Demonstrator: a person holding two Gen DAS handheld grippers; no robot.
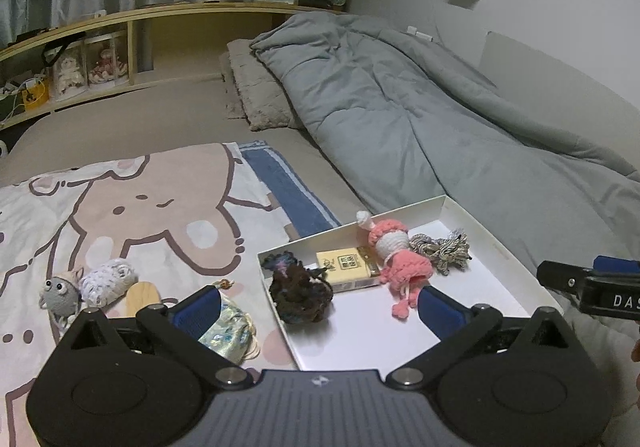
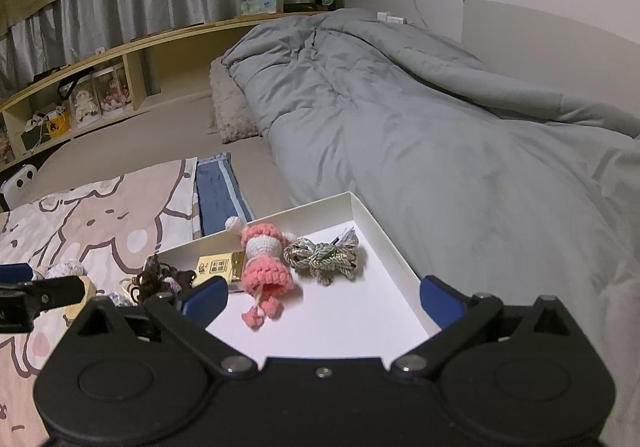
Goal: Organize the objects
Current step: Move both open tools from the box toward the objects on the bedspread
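A shallow white box [image 1: 496,247] is being used as the collecting place, set on the bed at the right edge of a cartoon-print blanket [image 1: 132,215]. Four things are already lying inside it: a dark yarn tangle [image 1: 300,291] in its left corner, a small yellow box [image 1: 348,267] beside that, a pink crocheted doll [image 1: 396,259] stretched across the middle, and a bundle of twisted cord [image 1: 440,251] toward the far wall. Judged from this, the sorting is partly done.

Left out on the blanket, well apart from the box's left wall, are a grey crocheted creature [image 1: 60,293], a white crocheted piece [image 1: 108,281], a wooden piece [image 1: 142,297] and a pale patterned pouch [image 1: 226,331]; these are probably being kept for the next picks.

The left gripper [image 1: 316,307] is being held spread wide and empty over the box's near-left corner. The right gripper [image 2: 324,299] is likewise spread with nothing pinched, over the box's near edge.

A rumpled grey duvet [image 2: 420,127] is lying along the wall, with a wooden shelf [image 2: 132,47] and curtains behind the bed.
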